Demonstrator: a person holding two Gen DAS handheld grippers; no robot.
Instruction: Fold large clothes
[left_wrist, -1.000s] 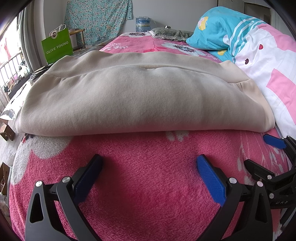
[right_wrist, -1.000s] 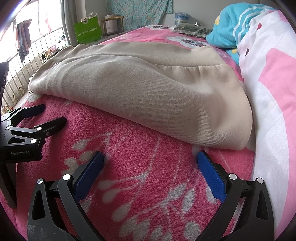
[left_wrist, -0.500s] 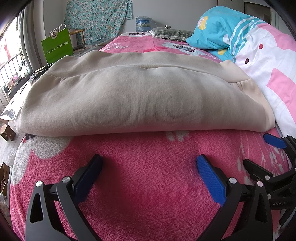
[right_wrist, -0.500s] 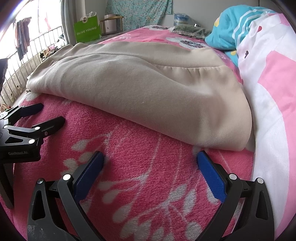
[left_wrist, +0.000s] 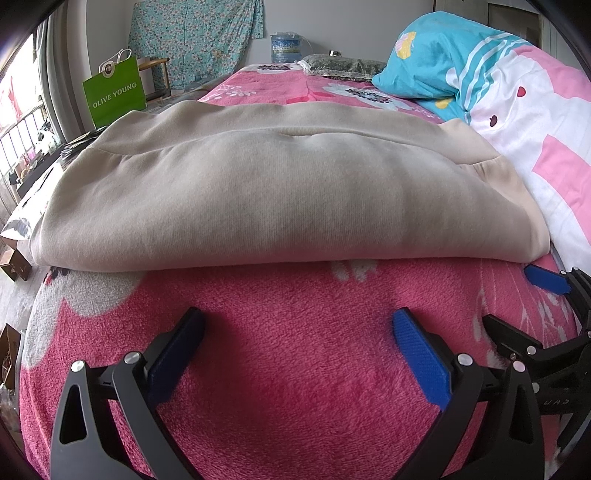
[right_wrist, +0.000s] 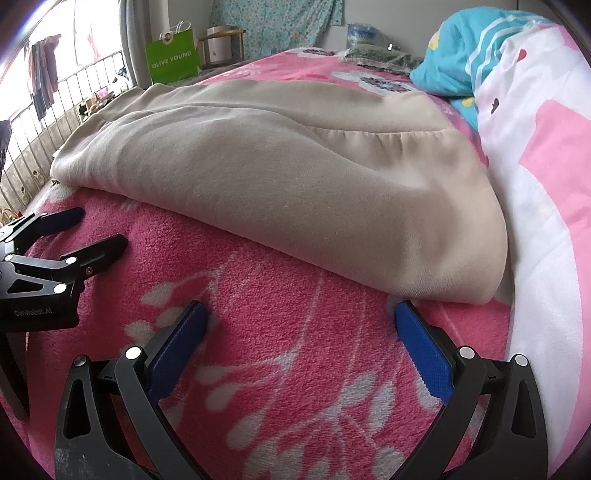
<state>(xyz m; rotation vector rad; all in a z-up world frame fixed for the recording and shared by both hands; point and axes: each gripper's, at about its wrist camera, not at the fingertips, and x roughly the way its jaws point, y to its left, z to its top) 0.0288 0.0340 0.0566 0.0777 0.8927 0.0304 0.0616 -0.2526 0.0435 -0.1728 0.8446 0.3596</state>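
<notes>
Pink blanket (left_wrist: 295, 369) unchanged; folded beige garment (left_wrist: 277, 199) unmoved; both grippers' jaws still apart, empty.

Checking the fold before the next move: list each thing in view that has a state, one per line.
Beige garment: folded over, lying flat on the pink blanket, ungripped.
Left tongs: open, empty, short of the garment's near edge.
Right tongs: open, empty, near the garment's right corner.
Green shopping bag: upright beside the bed.
Blue pillow: resting on the bed's far right.

Plain beige garment (left_wrist: 258, 192) on pink white-flowered blanket (left_wrist: 295, 350); green bag (left_wrist: 114, 96); blue-padded black left claw (left_wrist: 297, 328).
</notes>
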